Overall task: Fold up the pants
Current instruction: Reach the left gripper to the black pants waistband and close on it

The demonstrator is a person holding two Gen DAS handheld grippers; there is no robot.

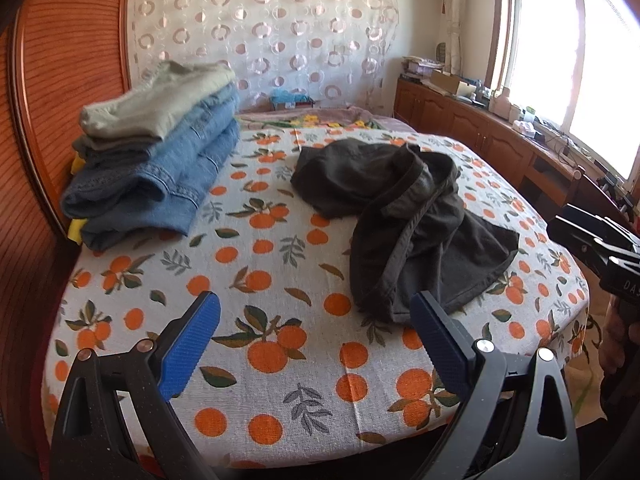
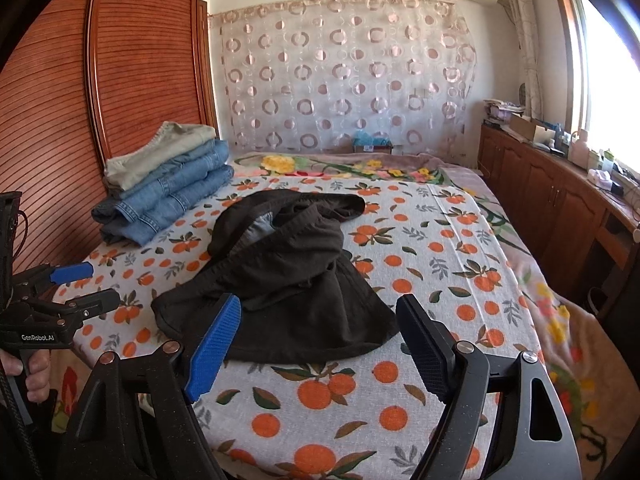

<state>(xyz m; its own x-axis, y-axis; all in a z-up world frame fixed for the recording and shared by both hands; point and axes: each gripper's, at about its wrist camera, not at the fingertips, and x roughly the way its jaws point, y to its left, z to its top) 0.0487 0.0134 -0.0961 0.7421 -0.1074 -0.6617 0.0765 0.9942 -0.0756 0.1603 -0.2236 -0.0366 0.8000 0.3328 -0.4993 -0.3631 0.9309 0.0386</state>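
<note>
Two wide-open hand-held grippers, left (image 1: 316, 310) and right (image 2: 320, 314), holding nothing, facing crumpled dark pants (image 2: 288, 276) on bed (image 2: 440, 248); heap straight ahead of right, ahead and rightward of left, long axis running away; right judged nearer.

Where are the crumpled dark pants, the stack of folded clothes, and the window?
Crumpled dark brown pants (image 2: 296, 280), right wrist view, middle of the heap.
Stack of folded denim and beige clothes (image 1: 160, 160), left wrist view, blue denim layer.
Bright window (image 1: 560, 40), left wrist view, glass pane.
</note>
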